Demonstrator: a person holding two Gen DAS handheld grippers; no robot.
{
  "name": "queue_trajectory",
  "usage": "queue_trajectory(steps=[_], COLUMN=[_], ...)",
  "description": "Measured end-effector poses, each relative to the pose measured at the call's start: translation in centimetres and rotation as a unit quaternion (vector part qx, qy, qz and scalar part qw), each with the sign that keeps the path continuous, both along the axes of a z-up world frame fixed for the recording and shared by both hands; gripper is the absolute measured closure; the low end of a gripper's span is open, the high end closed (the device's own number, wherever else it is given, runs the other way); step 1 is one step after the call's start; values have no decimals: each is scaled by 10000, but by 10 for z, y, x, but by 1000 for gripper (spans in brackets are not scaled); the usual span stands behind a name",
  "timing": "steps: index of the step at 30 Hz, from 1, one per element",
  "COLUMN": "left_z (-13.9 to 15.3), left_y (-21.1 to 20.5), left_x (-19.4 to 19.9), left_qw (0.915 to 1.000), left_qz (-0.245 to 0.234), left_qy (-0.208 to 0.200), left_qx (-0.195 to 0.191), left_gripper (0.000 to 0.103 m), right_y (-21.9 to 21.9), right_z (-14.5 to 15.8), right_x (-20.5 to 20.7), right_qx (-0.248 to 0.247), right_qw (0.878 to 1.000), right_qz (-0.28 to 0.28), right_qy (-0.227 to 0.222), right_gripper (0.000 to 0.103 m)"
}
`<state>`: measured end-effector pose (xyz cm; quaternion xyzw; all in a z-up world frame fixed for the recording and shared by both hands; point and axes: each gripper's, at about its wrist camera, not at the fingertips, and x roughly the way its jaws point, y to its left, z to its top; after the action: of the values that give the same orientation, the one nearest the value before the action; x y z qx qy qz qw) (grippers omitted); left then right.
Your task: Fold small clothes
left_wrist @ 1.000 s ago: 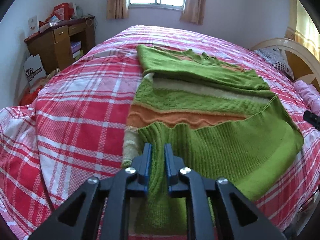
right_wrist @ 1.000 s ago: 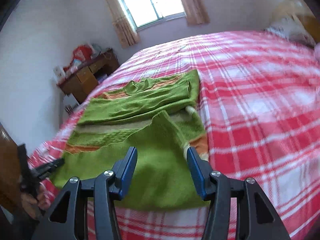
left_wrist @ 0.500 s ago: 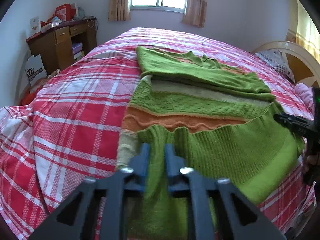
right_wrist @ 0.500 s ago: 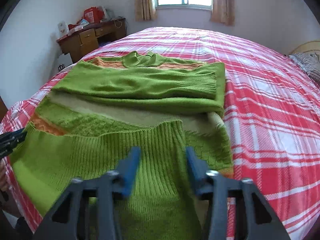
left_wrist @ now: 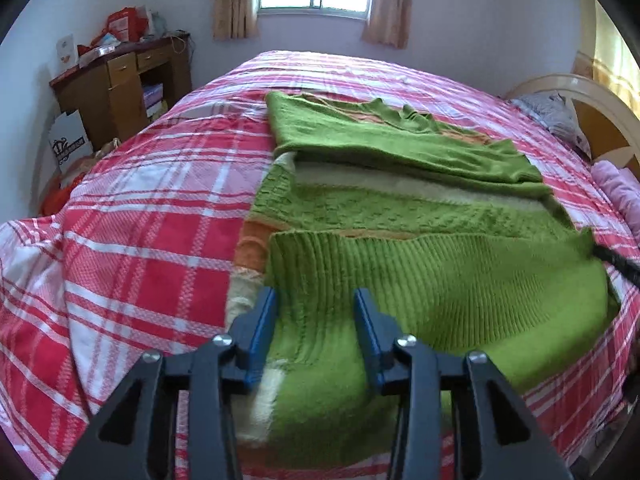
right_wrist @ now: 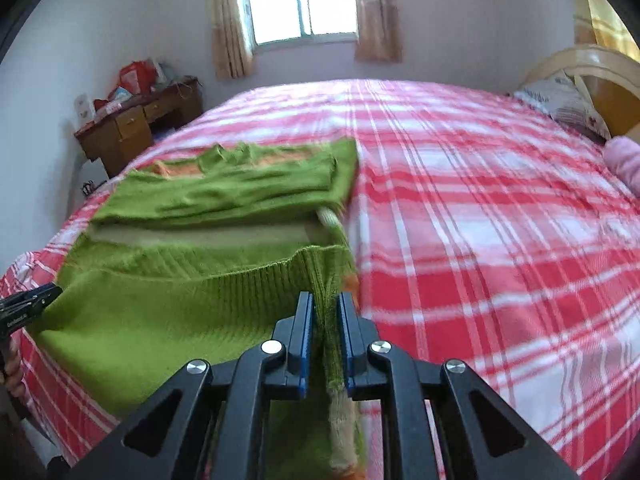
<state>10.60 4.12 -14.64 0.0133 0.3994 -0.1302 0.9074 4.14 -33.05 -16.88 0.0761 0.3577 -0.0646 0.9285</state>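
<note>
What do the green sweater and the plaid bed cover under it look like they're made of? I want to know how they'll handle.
Green sweater: knitted yarn, likely wool or acrylic, matte and soft-looking; ribbed hem, textured knit rows, fuzzy cream and orange stripes. Fibre cannot be told.

Plaid bed cover: woven cloth, probably cotton or a blend, matte; fine weave grain shows in the red and white checks, with faint quilted puckering.

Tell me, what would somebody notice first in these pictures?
The bright green sweater jumps out first, spread half folded across the near side of the bed. Under it is the big red and white checked bedspread, which fills most of both views. Then the tools: the right tool pinches the sweater's ribbed edge, and the left tool stands open over the same edge.
</note>
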Motion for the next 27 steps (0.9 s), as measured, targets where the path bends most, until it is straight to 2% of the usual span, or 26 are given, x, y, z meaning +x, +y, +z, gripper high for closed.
queue_trajectory(steps=[3,4,5,6,11,20,27], left_z=[-1,-1,-1,-1,4,45,49], left_y=[-2,-2,0,1,-2,-14,-17], left_x=[-2,-1,-1,-1,0,10,16], left_qw=[9999,9999,9999,9999,9997,9984,9985], left_qz=[11,21,56,93,183,407,381], left_qy=[-41,-37,-35,-51,15,-249,-267], left_qx=[149,120,104,51,150,319,287], left_gripper=[62,72,91,93,95,95,95], right_y=[1,3,4,5,11,13,14], right_z=[-6,-6,-5,-6,5,67,62], right_x=[-3,-4,-3,-3,-4,-8,2], right_qx=[57,32,10,-5,-93,-235,10], right_qw=[10000,10000,10000,10000,9999,9955,9970], right_qz=[-13,-15,-18,-21,-1,-3,252], right_qy=[27,18,10,5,-129,-914,-725], right_gripper=[91,91,91,91,93,93,93])
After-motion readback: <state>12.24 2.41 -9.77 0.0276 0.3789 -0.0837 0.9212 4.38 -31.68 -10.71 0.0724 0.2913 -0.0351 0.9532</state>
